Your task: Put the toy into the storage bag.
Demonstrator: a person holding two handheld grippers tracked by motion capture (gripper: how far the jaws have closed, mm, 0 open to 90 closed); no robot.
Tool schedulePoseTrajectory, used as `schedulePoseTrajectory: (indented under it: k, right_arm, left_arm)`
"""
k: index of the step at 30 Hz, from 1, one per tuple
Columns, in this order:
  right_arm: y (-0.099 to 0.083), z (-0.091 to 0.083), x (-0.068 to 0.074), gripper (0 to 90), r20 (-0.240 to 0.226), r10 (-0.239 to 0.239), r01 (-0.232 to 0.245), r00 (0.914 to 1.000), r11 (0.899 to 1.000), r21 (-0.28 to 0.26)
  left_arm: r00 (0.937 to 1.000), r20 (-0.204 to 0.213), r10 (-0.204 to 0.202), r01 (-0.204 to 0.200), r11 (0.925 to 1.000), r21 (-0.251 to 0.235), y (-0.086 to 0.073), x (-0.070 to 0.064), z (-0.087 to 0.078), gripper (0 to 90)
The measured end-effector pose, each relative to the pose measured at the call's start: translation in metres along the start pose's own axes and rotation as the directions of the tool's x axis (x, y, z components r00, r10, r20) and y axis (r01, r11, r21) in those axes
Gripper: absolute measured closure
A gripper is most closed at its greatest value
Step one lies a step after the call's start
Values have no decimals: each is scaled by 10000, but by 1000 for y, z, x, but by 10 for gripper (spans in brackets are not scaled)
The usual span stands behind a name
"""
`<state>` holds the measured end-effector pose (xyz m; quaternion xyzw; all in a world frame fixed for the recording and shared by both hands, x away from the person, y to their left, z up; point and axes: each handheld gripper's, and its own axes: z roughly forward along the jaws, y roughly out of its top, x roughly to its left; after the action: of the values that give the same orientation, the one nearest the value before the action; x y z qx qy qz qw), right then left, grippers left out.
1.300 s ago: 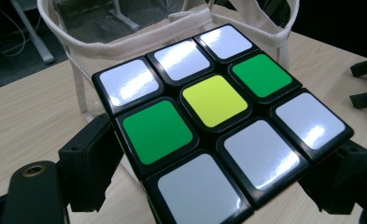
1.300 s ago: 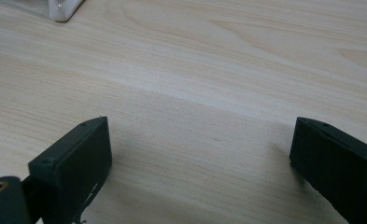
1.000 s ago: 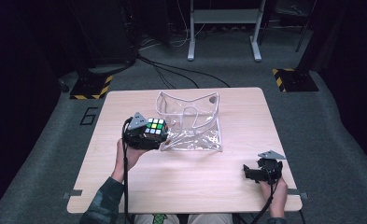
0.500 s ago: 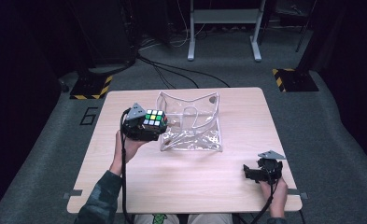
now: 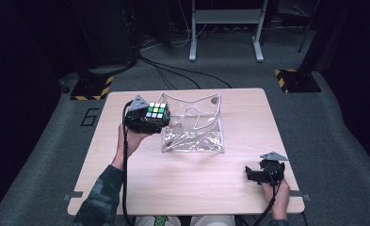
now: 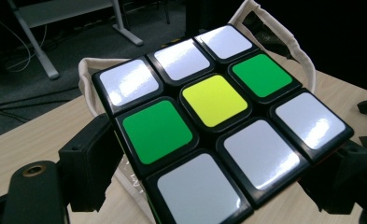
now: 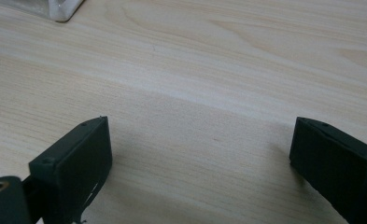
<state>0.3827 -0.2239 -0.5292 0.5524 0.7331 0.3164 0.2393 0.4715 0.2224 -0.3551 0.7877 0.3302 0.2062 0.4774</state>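
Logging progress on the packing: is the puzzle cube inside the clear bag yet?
Not yet. The left tongs hold the puzzle cube at the clear bag's left edge, above the table.

A laboratory or recording studio set up for manipulation trials. A light wooden rectangular table (image 5: 187, 188) stands alone on grey carpeted flooring (image 5: 314, 117), ringed by dark, unlit surroundings. Two black floor plates edged with yellow-and-black hazard tape (image 5: 92, 87) (image 5: 297, 80) lie beyond the table's far corners. Black cables (image 5: 173, 73) trail across the carpet toward a grey metal stand with two legs (image 5: 225, 28). A digit "6" marked in black on the carpet (image 5: 90, 116) sits beside the table's left edge, numbering the station.
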Motion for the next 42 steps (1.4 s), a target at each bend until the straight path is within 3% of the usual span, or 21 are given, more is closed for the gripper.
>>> schedulePoseTrajectory:
  k: [6, 8, 26, 42]
  right_arm:
    - [0, 0, 0, 50, 6, 4, -4, 10000, 10000, -4]
    - [0, 0, 0, 50, 7, 3, -3, 10000, 10000, 0]
    - [0, 0, 0, 52, 19, 3, -3, 10000, 10000, -6]
    - [0, 0, 0, 52, 14, -4, 4, 10000, 10000, -8]
  left_arm:
    - [9998, -79, 167, -167, 9998, 52, 8, 0, 2, 165]
    - [10000, -10, -50, 50, 9999, -96, 12, 3, 3, 166]
    - [9999, -91, -129, 126, 9996, -259, 37, 11, 19, 166]
    - [9995, -78, -292, 292, 9996, -2, 41, 17, 36, 166]
